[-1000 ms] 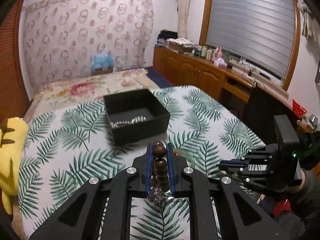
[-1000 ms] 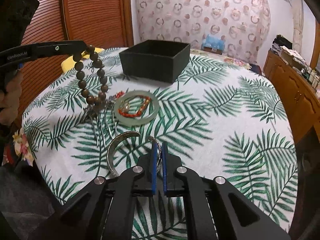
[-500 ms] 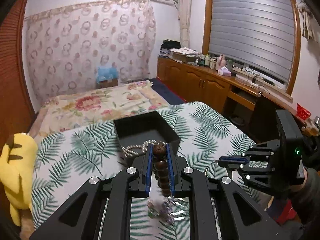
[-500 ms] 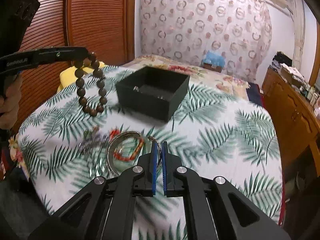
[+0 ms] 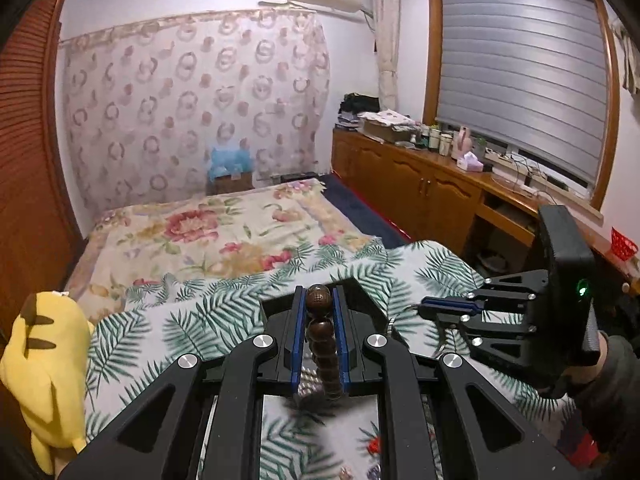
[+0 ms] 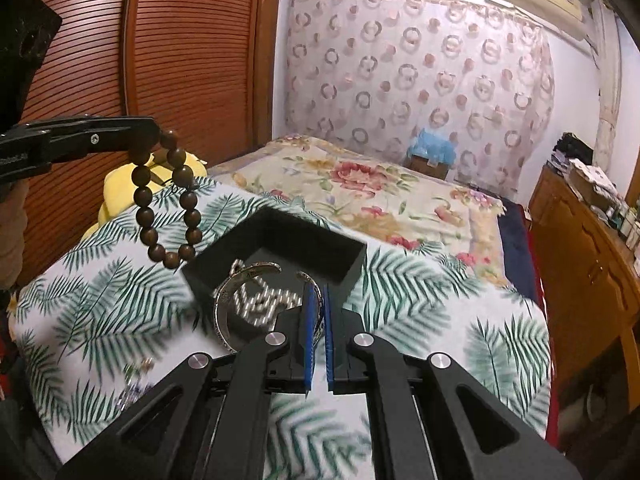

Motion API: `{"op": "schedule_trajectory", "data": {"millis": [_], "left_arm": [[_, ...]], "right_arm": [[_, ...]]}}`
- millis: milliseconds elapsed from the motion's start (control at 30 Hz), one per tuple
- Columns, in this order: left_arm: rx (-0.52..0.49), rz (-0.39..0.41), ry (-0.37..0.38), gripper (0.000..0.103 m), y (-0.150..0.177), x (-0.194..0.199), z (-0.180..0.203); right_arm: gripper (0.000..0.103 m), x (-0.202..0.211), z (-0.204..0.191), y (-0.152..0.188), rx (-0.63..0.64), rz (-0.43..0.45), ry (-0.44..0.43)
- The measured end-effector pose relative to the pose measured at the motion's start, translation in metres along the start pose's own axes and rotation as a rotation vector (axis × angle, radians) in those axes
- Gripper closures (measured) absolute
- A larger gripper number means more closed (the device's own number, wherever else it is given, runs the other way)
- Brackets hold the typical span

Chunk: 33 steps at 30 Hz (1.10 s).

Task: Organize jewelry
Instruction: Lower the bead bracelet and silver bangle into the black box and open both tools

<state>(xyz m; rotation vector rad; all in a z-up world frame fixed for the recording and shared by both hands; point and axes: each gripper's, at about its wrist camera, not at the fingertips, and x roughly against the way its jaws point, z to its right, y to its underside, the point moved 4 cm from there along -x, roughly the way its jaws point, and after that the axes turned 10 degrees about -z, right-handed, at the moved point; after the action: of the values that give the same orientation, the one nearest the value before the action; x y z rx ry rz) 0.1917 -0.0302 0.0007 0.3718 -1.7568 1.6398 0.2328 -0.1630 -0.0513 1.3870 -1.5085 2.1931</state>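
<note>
My left gripper [image 5: 318,300] is shut on a brown wooden bead bracelet [image 5: 322,340]; in the right wrist view the bracelet [image 6: 168,204] hangs from the left gripper [image 6: 154,136] above the table, left of the black box [image 6: 280,248]. My right gripper [image 6: 318,292] is shut on a silver open cuff bangle [image 6: 232,300] and holds it over the box's near edge. A silver chain [image 6: 260,302] lies inside the box. In the left wrist view the right gripper [image 5: 424,306] is at right, and the box is mostly hidden behind my fingers.
The table wears a palm-leaf cloth [image 6: 420,300]. A yellow plush toy [image 5: 44,368] sits at its left edge. Small blurred jewelry pieces [image 5: 372,446] lie on the cloth below the left gripper. A flowered bed [image 5: 208,232] is behind, wooden cabinets [image 5: 420,192] at right.
Both grippers have risen from the table and moved toward the black box, the left carrying the bead bracelet, the right carrying the silver bangle. The green bangle and red piece have dropped out of view.
</note>
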Motion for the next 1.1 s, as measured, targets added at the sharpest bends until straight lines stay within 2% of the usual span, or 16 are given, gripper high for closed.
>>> {"op": "schedule_trajectory", "data": {"millis": [233, 533, 767, 1100], "left_arm": [[0.004, 0.005, 0.006, 0.091, -0.022, -0.018, -0.011], [0.013, -0.033, 0.026, 0.091, -0.028, -0.047, -0.021], [0.015, -0.064, 0.048, 0.091, -0.027, -0.067, -0.021], [0.018, -0.11, 0.055, 0.09, -0.016, -0.089, -0.02]], "right_arm": [[0.097, -0.046, -0.003, -0.031, 0.038, -0.015, -0.023], [0.094, -0.087, -0.002, -0.041, 0.064, -0.062, -0.046], [0.094, -0.076, 0.006, -0.045, 0.041, -0.029, -0.07], [0.094, -0.06, 0.02, -0.036, 0.015, -0.02, -0.038]]}}
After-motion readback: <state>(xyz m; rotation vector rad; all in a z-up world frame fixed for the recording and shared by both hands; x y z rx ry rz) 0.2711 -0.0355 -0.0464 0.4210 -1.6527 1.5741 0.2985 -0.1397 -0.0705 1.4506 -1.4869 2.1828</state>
